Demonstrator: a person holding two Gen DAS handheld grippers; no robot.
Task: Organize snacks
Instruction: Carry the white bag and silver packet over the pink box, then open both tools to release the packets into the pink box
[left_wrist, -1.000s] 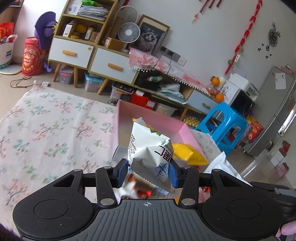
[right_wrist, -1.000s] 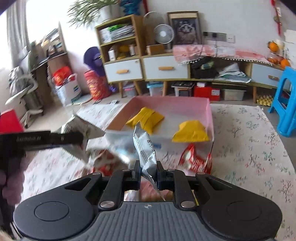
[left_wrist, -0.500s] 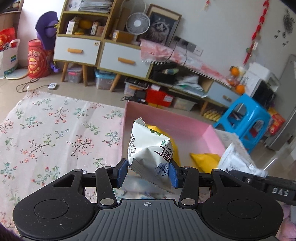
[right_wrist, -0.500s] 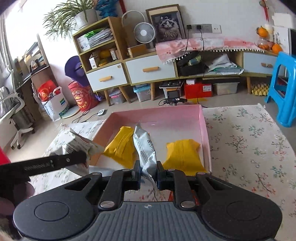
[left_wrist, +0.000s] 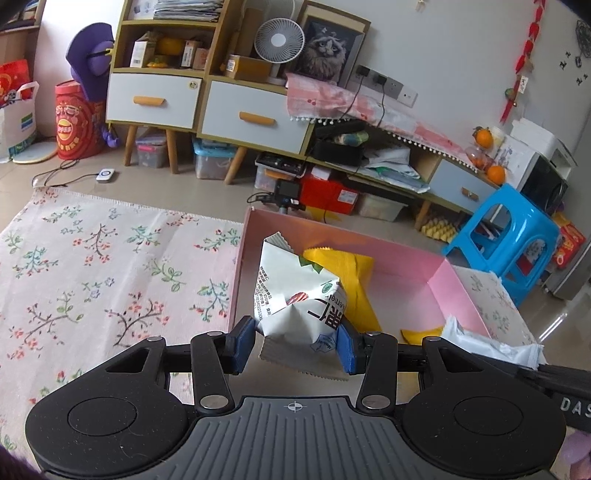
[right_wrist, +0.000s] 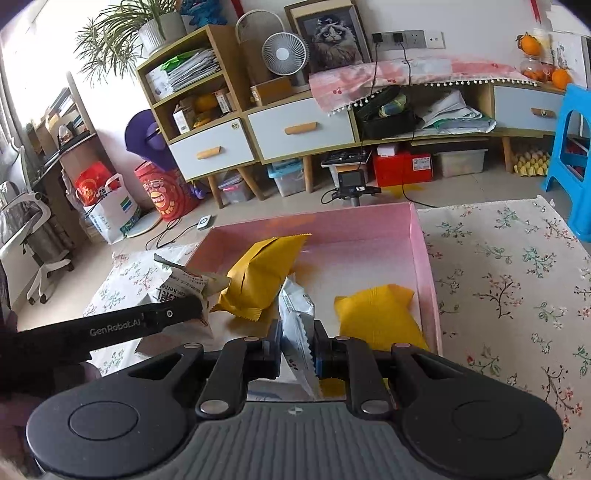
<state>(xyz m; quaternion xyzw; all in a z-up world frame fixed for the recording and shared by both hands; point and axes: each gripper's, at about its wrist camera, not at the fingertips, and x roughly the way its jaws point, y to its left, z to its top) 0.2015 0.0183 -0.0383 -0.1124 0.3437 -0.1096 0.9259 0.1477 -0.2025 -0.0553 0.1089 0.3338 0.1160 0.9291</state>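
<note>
My left gripper is shut on a white snack bag with black and green print, held over the near left part of the pink box. My right gripper is shut on a thin white packet, held on edge over the near side of the pink box. Two yellow snack bags lie inside the box. The right gripper's packet shows at the right of the left wrist view. The left gripper's bag shows at the left of the right wrist view.
The box sits on a floral cloth. Behind stand a wooden cabinet with white drawers, a low shelf with clutter, a blue plastic stool and a small camera on a stand just past the box's far wall.
Both grippers have moved forward with their bags, from in front of the box to over its near part. The red snack packets seen in front of the box are out of view.
</note>
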